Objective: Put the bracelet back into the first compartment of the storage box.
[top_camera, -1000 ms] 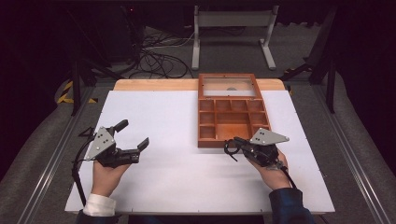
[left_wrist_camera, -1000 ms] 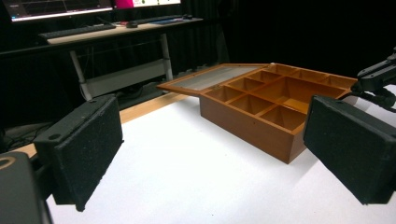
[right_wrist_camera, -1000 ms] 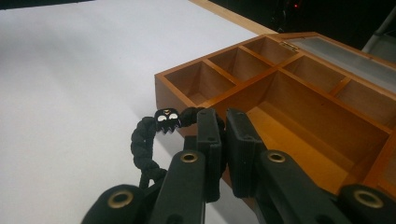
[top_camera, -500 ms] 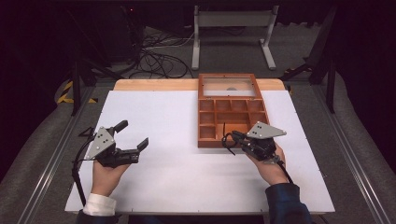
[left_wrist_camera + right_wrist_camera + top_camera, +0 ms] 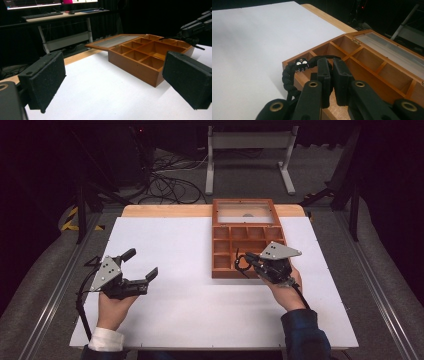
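Note:
A wooden compartment box (image 5: pixel 248 240) lies open on the white table, its glass lid (image 5: pixel 245 212) folded flat behind it. My right gripper (image 5: pixel 246 261) hovers over the box's near row of compartments, shut on a black braided cord (image 5: pixel 287 76). The cord carries a small black skull bead (image 5: pixel 302 64) and loops out to the left of the fingertips (image 5: pixel 323 65), over the box's front corner (image 5: pixel 289 65). My left gripper (image 5: pixel 141 264) rests low over the table at the left, open with nothing between its pads (image 5: pixel 45 80). From it I see the box (image 5: pixel 140 60) and the right gripper (image 5: pixel 197 25).
The white table top (image 5: pixel 185 245) has a wooden strip (image 5: pixel 165 210) along its far edge. Beyond it are cables on the floor (image 5: pixel 170 190) and a metal stand (image 5: pixel 247 150). A desk with a monitor (image 5: pixel 37 3) stands behind the table in the left gripper view.
My right gripper has moved forward and slightly left with the cord, from the table in front of the box to over its near compartments. The left gripper has stayed put.

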{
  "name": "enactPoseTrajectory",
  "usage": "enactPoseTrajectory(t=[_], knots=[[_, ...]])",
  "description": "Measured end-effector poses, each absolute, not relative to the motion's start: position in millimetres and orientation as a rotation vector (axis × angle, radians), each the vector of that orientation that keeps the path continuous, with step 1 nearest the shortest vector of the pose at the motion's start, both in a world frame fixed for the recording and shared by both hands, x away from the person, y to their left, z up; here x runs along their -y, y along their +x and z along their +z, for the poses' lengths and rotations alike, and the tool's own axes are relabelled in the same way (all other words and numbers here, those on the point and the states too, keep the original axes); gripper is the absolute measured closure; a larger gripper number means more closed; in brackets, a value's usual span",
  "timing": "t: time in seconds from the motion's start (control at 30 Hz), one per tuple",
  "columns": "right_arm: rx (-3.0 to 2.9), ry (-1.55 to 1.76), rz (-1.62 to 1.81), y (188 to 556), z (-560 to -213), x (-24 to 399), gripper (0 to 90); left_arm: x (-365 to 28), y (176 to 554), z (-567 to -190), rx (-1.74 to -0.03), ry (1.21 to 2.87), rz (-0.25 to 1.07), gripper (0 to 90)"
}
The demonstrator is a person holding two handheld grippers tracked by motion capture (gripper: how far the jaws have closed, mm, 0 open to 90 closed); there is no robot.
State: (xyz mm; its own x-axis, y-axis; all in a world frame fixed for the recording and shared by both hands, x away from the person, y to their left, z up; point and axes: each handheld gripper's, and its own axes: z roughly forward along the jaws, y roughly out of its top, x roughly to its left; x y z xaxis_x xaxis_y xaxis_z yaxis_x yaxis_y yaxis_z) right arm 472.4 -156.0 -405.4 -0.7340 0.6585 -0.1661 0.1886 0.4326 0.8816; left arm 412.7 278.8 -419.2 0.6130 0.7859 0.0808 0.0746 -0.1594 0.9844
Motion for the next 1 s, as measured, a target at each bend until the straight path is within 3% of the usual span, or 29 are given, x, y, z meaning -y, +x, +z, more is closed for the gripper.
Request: enactPoseTrajectory(t=[1.0], knots=[[-2.172,0.723,1.222,511,-387,133,85.2,-283,412,-419,-0.741,1.619,0.732,5.5]])
